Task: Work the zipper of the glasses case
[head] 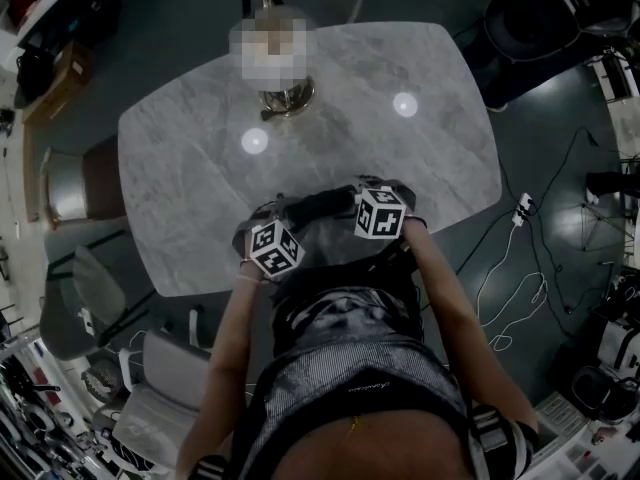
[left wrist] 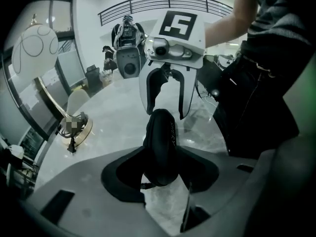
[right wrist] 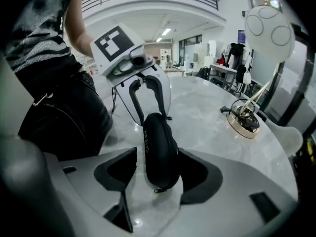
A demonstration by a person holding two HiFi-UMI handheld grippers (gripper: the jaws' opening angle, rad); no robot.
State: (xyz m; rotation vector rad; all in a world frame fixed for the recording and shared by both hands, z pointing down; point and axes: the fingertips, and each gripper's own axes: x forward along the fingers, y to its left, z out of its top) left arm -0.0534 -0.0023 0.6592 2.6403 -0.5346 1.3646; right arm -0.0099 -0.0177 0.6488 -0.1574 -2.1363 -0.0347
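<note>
A black zippered glasses case (head: 320,206) stands on its edge on the grey marble table (head: 190,168), near the front edge, stretched between the two grippers. In the left gripper view, my left gripper (left wrist: 160,157) is shut on one end of the case (left wrist: 160,142), with both dark pads against its sides. In the right gripper view, the other end of the case (right wrist: 159,149) sits between the jaws of my right gripper (right wrist: 155,164), which is open: a thin gap shows at the left pad. A small zipper pull (right wrist: 162,189) hangs at that end.
A gold-based stand (head: 287,96) sits at the table's far side, also seen as the stand (right wrist: 244,122) in the right gripper view. Chairs (head: 70,183) crowd the left. A power strip (head: 522,208) and cables lie on the floor at the right. The person's body is close behind.
</note>
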